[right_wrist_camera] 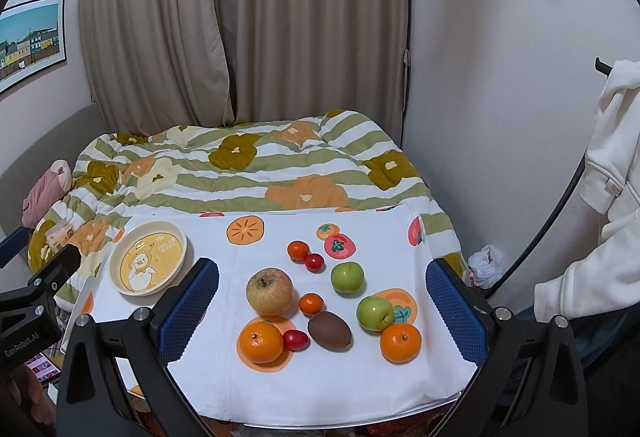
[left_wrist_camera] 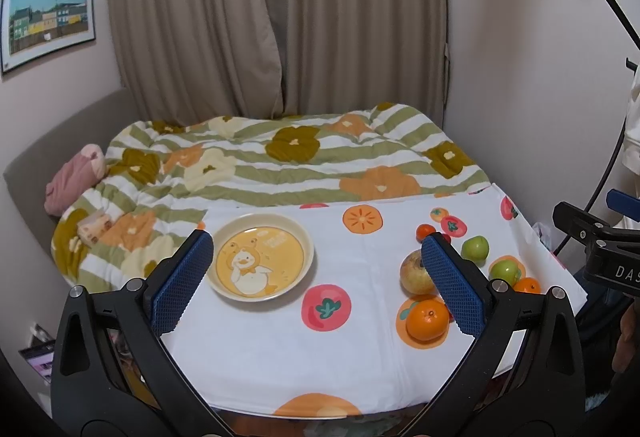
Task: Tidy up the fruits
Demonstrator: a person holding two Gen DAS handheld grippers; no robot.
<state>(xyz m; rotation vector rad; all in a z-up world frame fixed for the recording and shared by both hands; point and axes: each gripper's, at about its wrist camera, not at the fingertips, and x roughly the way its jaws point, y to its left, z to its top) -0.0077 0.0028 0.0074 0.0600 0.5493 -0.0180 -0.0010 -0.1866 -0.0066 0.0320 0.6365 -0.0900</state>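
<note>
Currently nothing is held: left gripper and right gripper are both spread wide and empty, hovering above the worktop, presumably staged for a first pick.

Fruit is seen loose on the cloth, centre to lower right of the right wrist frame: a yellowish apple, two green apples, a kiwi, two large oranges, two small tangerines and two cherry tomatoes. None is in the plate.

A duck-print plate is seen empty at left centre, well apart from the fruit; it is judged to be the drop target, with the right gripper nearer the fruit and the left gripper nearer the plate.

Printed fruit motifs on the cloth could be mistaken for real pieces.

Readable text: "GenRobot.AI" on the left gripper body at lower left of the right wrist frame; "DAS", cut off, on the right gripper body at right edge of the left wrist frame. Plate lettering is too small to read.
</note>
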